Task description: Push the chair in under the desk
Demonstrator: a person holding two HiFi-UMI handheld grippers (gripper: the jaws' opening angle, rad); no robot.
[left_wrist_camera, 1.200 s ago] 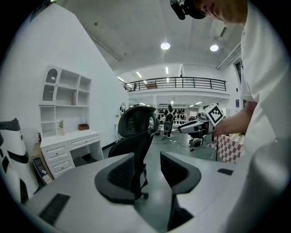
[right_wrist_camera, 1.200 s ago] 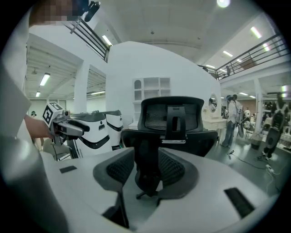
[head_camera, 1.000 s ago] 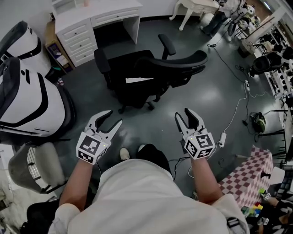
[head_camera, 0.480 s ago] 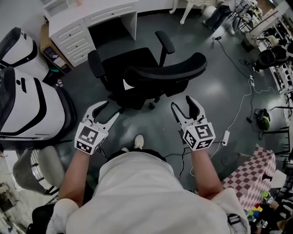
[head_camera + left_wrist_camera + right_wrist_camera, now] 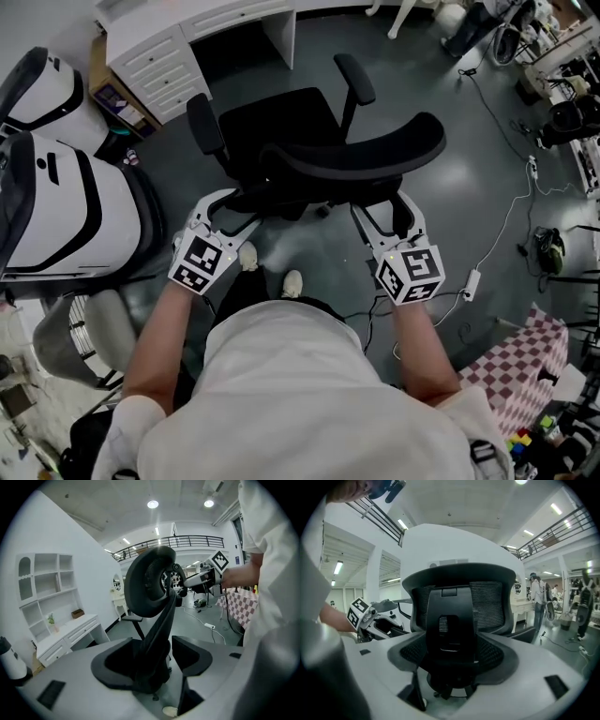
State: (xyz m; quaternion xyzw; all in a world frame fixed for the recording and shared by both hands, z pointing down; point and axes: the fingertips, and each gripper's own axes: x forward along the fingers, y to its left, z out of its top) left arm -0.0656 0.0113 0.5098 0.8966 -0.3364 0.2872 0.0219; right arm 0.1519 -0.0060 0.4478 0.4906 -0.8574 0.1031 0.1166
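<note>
Two hand-held grippers meet the black office chair [image 5: 281, 127] from behind. The left gripper [image 5: 230, 208] is at the left end of the backrest [image 5: 375, 155], and the right gripper [image 5: 384, 208] is under its right half. Both sets of jaws are opening and stand wide. In each gripper view the chair's back rises between the jaws, and the pads do not close on it.

The chair stands on the grey floor [image 5: 422, 66] just in front of the white desk [image 5: 150, 56], facing the knee opening, with its seat not under the top. The seat and both armrests point away from the person toward the desk, up and slightly left in the head view. The backrest's long curve runs crosswise, left to right.

A second ago bare floor lay between the jaws and the chair, and the jaws were narrower. Now the tips overlap the backrest's lower edge, the chair sits closer to the person, and the desk is cut by the top edge.
</note>
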